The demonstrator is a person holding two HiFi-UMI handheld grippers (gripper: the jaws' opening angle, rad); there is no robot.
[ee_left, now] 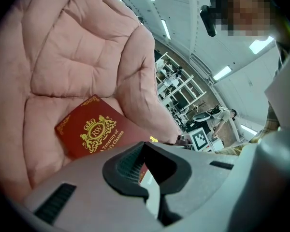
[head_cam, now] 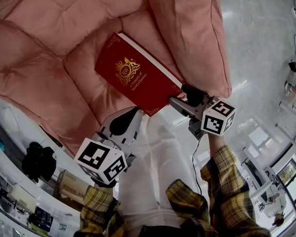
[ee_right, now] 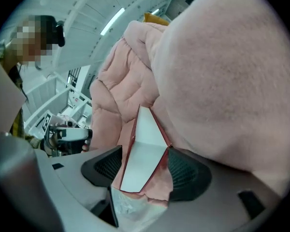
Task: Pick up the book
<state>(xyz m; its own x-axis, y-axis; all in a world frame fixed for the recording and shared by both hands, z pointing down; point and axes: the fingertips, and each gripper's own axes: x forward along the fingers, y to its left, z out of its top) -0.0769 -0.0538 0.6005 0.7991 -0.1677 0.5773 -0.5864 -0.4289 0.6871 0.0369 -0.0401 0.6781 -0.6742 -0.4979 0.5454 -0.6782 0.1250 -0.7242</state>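
A dark red hardback book [head_cam: 133, 73] with a gold crest lies flat on the seat of a pink padded armchair [head_cam: 49, 28]. My right gripper [head_cam: 180, 101] is at the book's near right corner. In the right gripper view the book's white page edge [ee_right: 142, 149] stands between the two dark pads, and both covers touch them, so my right gripper [ee_right: 144, 164] is shut on it. My left gripper [head_cam: 129, 118] hovers just off the book's near corner, tips together and holding nothing. The left gripper view shows the book's cover [ee_left: 94, 129] beyond my left gripper [ee_left: 144, 148].
The chair's thick pink arm [head_cam: 197, 33] bulges right beside the book and the right gripper. The person's white trousers [head_cam: 158, 167] sit below both grippers. A black object [head_cam: 37, 159] and cluttered shelves [head_cam: 19, 201] lie at lower left. Glossy white floor [head_cam: 261, 43] spreads to the right.
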